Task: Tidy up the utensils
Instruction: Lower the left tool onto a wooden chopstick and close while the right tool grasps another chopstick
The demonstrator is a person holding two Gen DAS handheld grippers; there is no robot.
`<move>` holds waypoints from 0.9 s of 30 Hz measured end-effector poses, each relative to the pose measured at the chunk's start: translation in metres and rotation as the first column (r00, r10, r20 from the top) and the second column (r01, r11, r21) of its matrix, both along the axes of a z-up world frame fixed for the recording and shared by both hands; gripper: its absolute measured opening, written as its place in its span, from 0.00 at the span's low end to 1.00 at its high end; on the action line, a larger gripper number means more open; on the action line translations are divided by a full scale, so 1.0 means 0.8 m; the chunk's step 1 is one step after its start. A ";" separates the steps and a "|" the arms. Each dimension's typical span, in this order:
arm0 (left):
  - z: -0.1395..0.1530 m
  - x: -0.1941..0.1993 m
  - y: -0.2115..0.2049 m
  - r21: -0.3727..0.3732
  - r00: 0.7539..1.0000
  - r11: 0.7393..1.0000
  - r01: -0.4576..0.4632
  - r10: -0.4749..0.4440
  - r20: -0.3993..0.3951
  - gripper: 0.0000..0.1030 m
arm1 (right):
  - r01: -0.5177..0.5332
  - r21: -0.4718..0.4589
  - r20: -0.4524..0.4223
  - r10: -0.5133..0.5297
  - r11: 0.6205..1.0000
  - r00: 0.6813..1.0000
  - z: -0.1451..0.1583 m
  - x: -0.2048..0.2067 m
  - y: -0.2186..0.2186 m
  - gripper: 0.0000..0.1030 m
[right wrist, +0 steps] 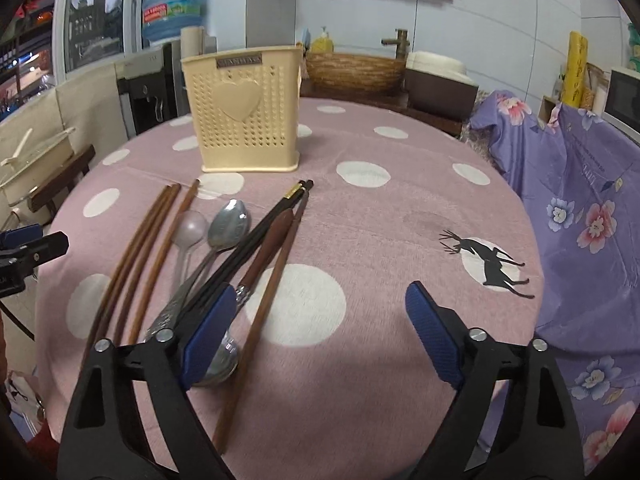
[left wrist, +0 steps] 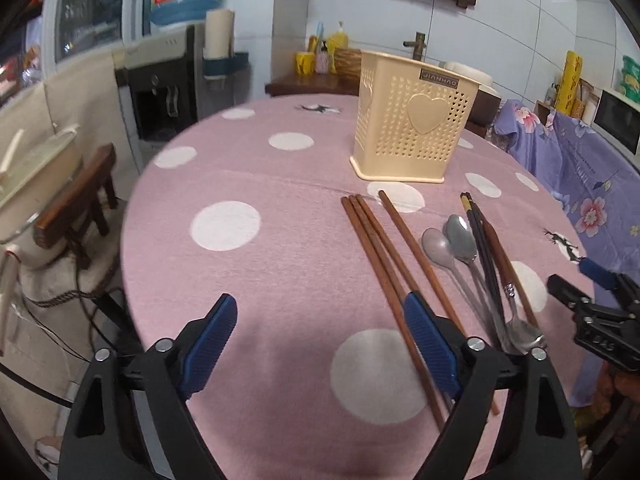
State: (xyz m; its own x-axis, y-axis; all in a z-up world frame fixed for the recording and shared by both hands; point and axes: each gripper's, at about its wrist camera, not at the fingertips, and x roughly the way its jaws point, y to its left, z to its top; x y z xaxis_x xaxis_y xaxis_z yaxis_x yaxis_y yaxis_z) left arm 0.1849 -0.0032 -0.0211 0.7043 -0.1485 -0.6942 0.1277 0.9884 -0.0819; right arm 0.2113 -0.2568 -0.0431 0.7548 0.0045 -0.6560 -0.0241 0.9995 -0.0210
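utensils (left wrist: 452, 264), right of left tool (left wrist: 320, 340)

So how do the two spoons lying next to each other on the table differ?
The left spoon looks pale, translucent plastic, while the right spoon is shiny metal that mirrors the room. The plastic bowl is rounder and smaller; the metal bowl is longer and more pointed. Both lie flat on the pink tablecloth, bowls toward the cream holder.

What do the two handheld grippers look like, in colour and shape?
Both look the same. The left gripper and right gripper each have two black plastic arms with silver round bolts, ending in blue fingers with textured pads. No hand or sleeve is visible.
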 end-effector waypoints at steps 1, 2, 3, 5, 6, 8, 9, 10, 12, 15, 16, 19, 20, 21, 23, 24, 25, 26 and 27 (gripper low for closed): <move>-0.001 0.006 -0.003 -0.006 1.000 1.000 0.011 -0.011 -0.009 0.76 | -0.004 0.009 -0.020 0.004 1.000 1.000 -0.003 0.008 -0.002 0.77; -0.002 0.011 -0.007 0.000 1.000 1.000 0.019 -0.019 -0.015 0.74 | -0.006 0.023 -0.044 0.007 1.000 0.999 -0.005 0.017 -0.003 0.70; -0.003 0.016 -0.012 0.011 0.999 1.000 0.025 -0.025 -0.022 0.70 | -0.008 0.038 -0.066 0.011 0.999 0.998 -0.008 0.024 -0.004 0.67; -0.005 0.024 -0.021 0.022 0.998 0.999 0.047 -0.046 -0.036 0.66 | -0.011 0.062 -0.105 0.018 0.998 0.994 -0.013 0.038 -0.003 0.58; -0.006 0.028 -0.026 0.022 0.997 0.998 0.061 -0.060 -0.045 0.65 | -0.011 0.071 -0.120 0.020 0.997 0.993 -0.015 0.042 -0.002 0.56; -0.008 0.033 -0.032 0.023 0.995 0.997 0.077 -0.076 -0.058 0.63 | -0.010 0.093 -0.139 0.023 0.996 0.990 -0.017 0.046 0.000 0.54; -0.008 0.034 -0.035 0.023 0.994 0.996 0.085 -0.084 -0.064 0.63 | -0.012 0.098 -0.144 0.026 0.995 0.989 -0.018 0.047 0.002 0.54; -0.009 0.036 -0.038 0.023 0.994 0.996 0.091 -0.089 -0.068 0.63 | -0.013 0.099 -0.149 0.028 0.995 0.988 -0.018 0.047 0.004 0.53; -0.010 0.036 -0.039 0.019 0.993 0.995 0.094 -0.092 -0.074 0.62 | -0.010 0.107 -0.153 0.027 0.994 0.988 -0.015 0.043 0.006 0.52; -0.011 0.029 -0.037 0.014 0.994 0.996 0.090 -0.089 -0.065 0.62 | -0.004 0.119 -0.144 0.021 0.993 0.989 -0.012 0.025 0.005 0.51; -0.012 0.026 -0.035 0.017 0.995 0.997 0.080 -0.079 -0.062 0.62 | -0.008 0.121 -0.137 0.025 0.993 0.990 -0.011 0.017 0.006 0.51; -0.016 0.020 -0.027 0.005 0.996 0.998 0.056 -0.056 -0.071 0.62 | -0.033 0.084 -0.062 0.038 0.996 0.997 -0.007 -0.024 0.014 0.51; -0.016 0.019 -0.025 0.000 0.996 0.999 0.050 -0.050 -0.075 0.62 | -0.047 0.068 -0.041 0.050 0.997 0.998 -0.006 -0.037 0.017 0.51; -0.016 0.017 -0.022 -0.004 0.996 0.999 0.043 -0.043 -0.075 0.62 | -0.060 0.047 -0.022 0.061 0.997 0.998 -0.006 -0.052 0.022 0.51; -0.014 0.012 -0.019 0.000 0.998 1.000 0.023 -0.023 -0.059 0.62 | -0.076 0.034 -0.005 0.076 0.997 0.997 -0.008 -0.075 0.026 0.51; -0.012 0.009 -0.018 0.003 0.999 1.000 0.018 -0.018 -0.043 0.62 | -0.086 0.041 -0.004 0.087 0.995 0.996 -0.010 -0.086 0.028 0.48; -0.010 0.005 -0.018 0.007 1.000 1.000 0.014 -0.014 -0.027 0.62 | -0.089 0.045 -0.006 0.089 0.995 0.996 -0.012 -0.093 0.029 0.47; -0.009 0.003 -0.019 0.012 1.000 1.000 0.011 -0.011 -0.017 0.62 | -0.091 0.042 -0.006 0.092 0.995 0.996 -0.015 -0.101 0.033 0.44; -0.008 0.002 -0.020 0.012 1.000 1.000 0.012 -0.012 -0.014 0.62 | -0.099 0.033 -0.001 0.099 0.995 0.995 -0.017 -0.107 0.037 0.43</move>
